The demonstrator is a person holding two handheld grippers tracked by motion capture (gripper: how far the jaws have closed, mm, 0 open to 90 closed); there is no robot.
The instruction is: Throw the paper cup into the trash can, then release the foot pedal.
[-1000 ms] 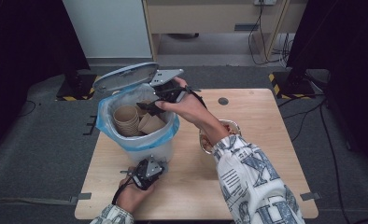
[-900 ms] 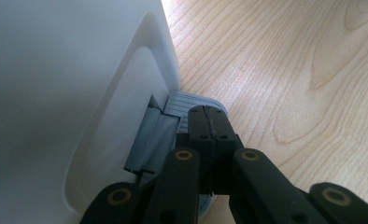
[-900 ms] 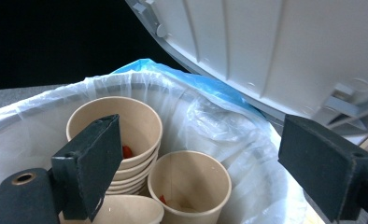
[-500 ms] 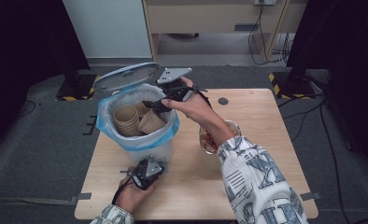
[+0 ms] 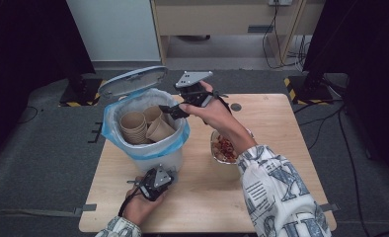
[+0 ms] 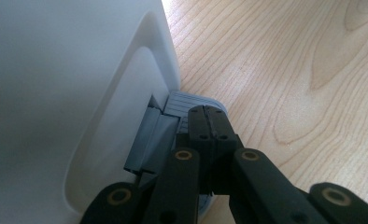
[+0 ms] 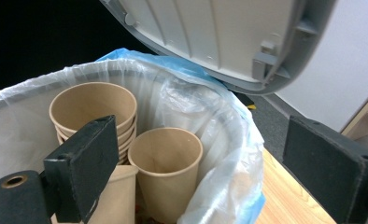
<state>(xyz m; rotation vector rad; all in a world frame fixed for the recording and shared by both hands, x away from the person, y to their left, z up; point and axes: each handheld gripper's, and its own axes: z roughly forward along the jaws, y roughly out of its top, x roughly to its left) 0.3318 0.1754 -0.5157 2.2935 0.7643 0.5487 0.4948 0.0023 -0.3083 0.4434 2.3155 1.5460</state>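
With the left gripper (image 6: pixel 209 122), jaws pressed together, holding the pedal (image 6: pixel 182 103) down, draw the right gripper (image 7: pixel 196 154), jaws spread and just opening with nothing between them, back from the cups (image 7: pixel 166 158) below without snagging the liner (image 7: pixel 229 140).

left tongs (image 6: pixel 209 122) clamped, right tongs (image 5: pixel 172 109) just opening

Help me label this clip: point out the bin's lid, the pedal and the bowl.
lid (image 5: pixel 133 80), high view, on its grey top.
pedal (image 6: pixel 184 103), left gripper view, on its ribbed face.
bowl (image 5: pixel 216 154), high view, on its near-left rim.
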